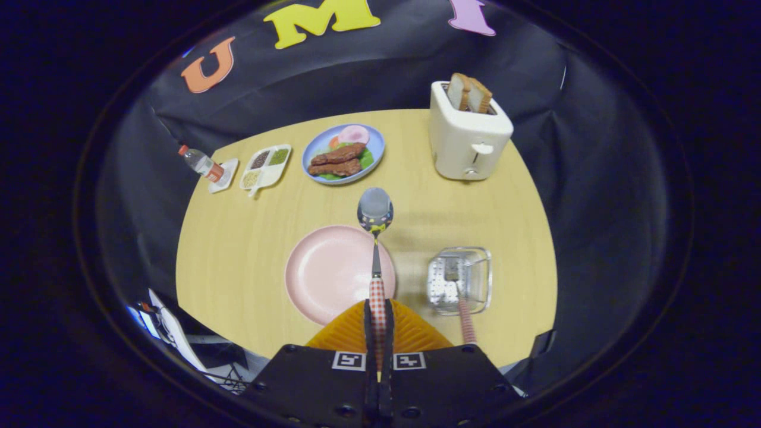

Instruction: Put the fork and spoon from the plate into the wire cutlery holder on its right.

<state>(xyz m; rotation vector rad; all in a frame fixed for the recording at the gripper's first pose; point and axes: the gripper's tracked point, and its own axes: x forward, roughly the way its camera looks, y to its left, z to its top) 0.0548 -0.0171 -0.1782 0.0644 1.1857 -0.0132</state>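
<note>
Upper right on the wooden table (250, 238) stands a white toaster (468, 139) with bread slices in it; upper centre sits a blue plate of food (343, 153), left of it a divided tray (266, 166) and a small bottle (201, 162). The gripper (378, 324) is clamped on the checked handle of the spoon (375, 238), its bowl raised ahead above the pink plate (333, 273). Right of the plate, the wire cutlery holder (461, 280) has the fork (459, 297) in it. Bare tabletop separates plate and holder.
</note>
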